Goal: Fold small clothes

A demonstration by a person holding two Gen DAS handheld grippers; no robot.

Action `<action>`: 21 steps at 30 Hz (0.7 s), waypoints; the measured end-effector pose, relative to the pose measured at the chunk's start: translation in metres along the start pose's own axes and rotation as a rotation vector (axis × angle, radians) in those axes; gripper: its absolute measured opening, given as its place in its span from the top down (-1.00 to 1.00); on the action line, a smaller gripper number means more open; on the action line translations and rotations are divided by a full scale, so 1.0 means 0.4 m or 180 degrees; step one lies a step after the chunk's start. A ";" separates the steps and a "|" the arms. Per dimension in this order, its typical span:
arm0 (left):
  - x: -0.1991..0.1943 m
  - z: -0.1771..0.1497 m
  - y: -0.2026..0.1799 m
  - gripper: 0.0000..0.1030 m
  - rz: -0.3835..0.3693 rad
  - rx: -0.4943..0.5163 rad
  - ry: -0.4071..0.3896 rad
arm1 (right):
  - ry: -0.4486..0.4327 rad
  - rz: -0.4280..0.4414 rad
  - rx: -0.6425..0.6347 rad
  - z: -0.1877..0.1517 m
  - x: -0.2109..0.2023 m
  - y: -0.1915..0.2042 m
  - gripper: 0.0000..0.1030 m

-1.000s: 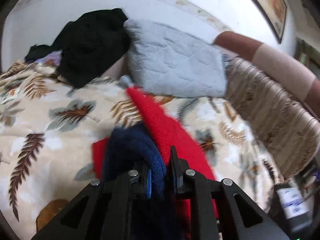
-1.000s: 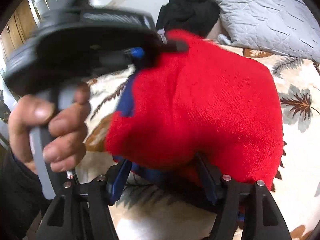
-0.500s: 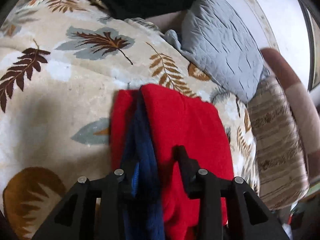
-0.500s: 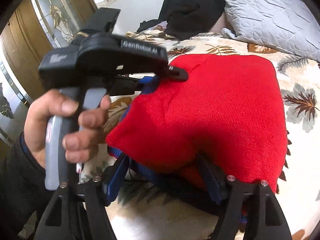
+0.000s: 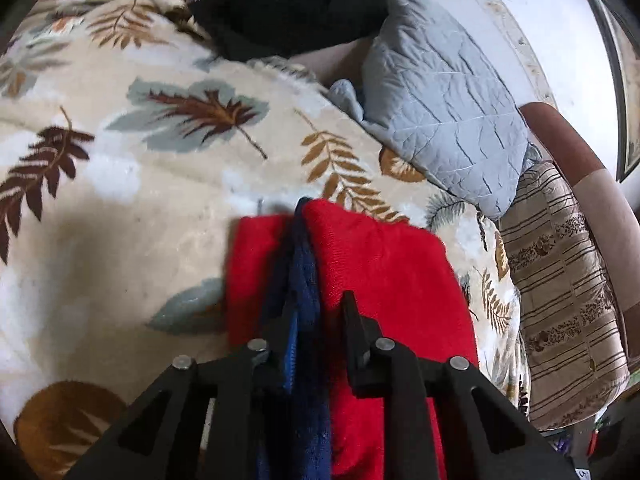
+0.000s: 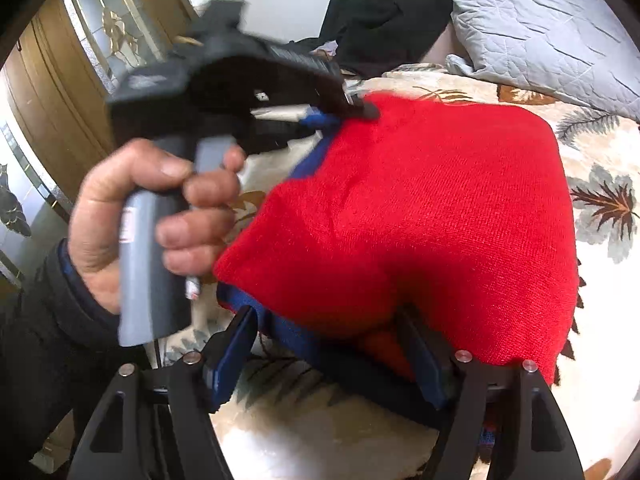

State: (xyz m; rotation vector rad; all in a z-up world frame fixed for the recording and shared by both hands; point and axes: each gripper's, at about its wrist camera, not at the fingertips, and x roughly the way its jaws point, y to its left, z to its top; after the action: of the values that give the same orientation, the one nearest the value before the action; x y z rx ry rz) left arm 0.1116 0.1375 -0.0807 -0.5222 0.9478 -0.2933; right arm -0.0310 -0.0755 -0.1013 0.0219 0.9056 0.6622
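- The red garment (image 5: 384,280), a small knitted piece with a navy trim (image 5: 304,280), is lying folded over on the leaf-patterned blanket (image 5: 140,208) of the bed, just in front of the grey quilted pillow (image 5: 444,120) and nearer the cameras than the black clothes (image 5: 296,4) heaped beside that pillow.
- The left tongs (image 5: 316,308) are sitting at the garment's left edge with the navy trim running between them; the jaws have just been closing and are standing narrow, but whether the pads are actually pressing the trim cannot be told from the left wrist view.
- In the right wrist view a hand (image 6: 132,216) is gripping the handle of the left tongs (image 6: 352,108), whose tips are lying on the garment's far-left corner.
- The right tongs (image 6: 332,340) are standing spread wide at the garment's near edge, having just been opening; the red fold and navy hem are lying between the jaws, apparently not clamped.
- Step in hand, as a judgement: a fold is being laid flat and the grips are being released or reset.
- The next move is probably calling for both tongs to come clear without dragging the top layer, then a fresh pinch at one edge for a further fold, keeping the layers aligned.
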 end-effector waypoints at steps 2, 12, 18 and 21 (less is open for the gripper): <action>0.008 0.009 0.006 0.27 -0.0068 -0.0080 0.0092 | -0.0008 0.0007 -0.0010 0.002 0.003 -0.005 -0.50; -0.118 -0.023 -0.061 0.71 -0.0047 0.0346 -0.0517 | 0.0006 0.0059 0.0041 0.000 0.001 -0.005 -0.55; -0.018 -0.037 0.051 0.56 0.0155 -0.0020 -0.0073 | -0.0016 0.0252 0.0177 -0.007 -0.033 -0.006 -0.55; -0.019 -0.030 0.070 0.41 0.0084 -0.0153 -0.0014 | -0.0059 0.0320 0.0263 -0.012 -0.063 -0.012 -0.56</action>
State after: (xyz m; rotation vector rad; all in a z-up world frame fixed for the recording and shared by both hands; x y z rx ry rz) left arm 0.0977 0.1611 -0.0964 -0.5538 0.9586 -0.2459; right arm -0.0431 -0.0941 -0.0876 0.1479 0.9181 0.7164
